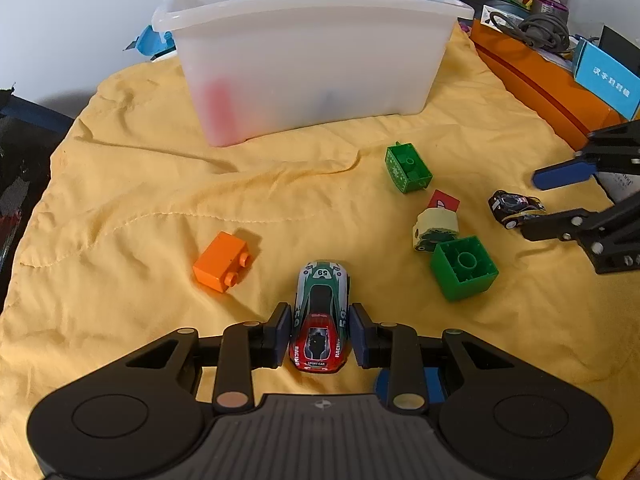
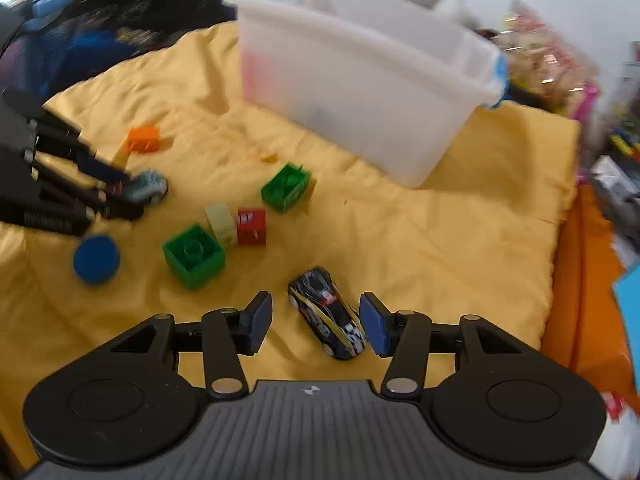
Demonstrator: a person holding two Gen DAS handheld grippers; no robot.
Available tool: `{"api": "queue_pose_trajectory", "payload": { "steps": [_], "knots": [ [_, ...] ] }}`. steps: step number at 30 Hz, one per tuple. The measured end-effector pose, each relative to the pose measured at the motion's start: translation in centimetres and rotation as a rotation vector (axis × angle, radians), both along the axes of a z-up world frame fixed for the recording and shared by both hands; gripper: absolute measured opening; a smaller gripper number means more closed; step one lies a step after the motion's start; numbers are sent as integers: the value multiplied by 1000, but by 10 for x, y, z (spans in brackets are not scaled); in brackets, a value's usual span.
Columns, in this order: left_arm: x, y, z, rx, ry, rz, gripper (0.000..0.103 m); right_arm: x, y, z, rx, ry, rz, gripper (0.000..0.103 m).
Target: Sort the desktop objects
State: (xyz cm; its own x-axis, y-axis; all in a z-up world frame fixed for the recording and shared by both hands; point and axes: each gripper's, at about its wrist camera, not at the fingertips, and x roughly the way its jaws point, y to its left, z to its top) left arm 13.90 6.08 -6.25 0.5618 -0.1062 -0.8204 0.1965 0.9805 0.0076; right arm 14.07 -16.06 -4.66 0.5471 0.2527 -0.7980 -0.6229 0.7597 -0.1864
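Observation:
A green, white and red toy racing car (image 1: 320,320) sits on the yellow cloth (image 1: 160,184) with my left gripper (image 1: 320,336) shut on its sides. The right wrist view shows the same grip at the left, the car (image 2: 149,186) poking out of that gripper (image 2: 136,196). My right gripper (image 2: 316,320) stands open around a black toy car (image 2: 328,314), which lies slanted on the cloth nearer the right pad, untouched. In the left wrist view the black car (image 1: 514,208) lies between the right gripper's fingers (image 1: 560,170). A translucent white bin (image 1: 312,68) stands at the back.
Loose on the cloth: an orange block (image 1: 220,266), a green brick (image 1: 408,168), a hollow green block (image 1: 464,268), a cream block (image 1: 434,228) against a red one (image 1: 444,200), and a blue disc (image 2: 96,258). An orange box (image 1: 540,84) borders the right edge; clutter behind.

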Motion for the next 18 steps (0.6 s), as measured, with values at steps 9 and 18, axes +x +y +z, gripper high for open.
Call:
{"api": "queue_pose_trajectory", "payload": {
  "steps": [9,18],
  "knots": [
    [0,-2,-2,-6,-5,16,35,27,-28,-19,183,183,-117,47],
    [-9,4,3,-32,-33,-5,32,-7,9,-21,146,177,-181,46]
  ]
}}
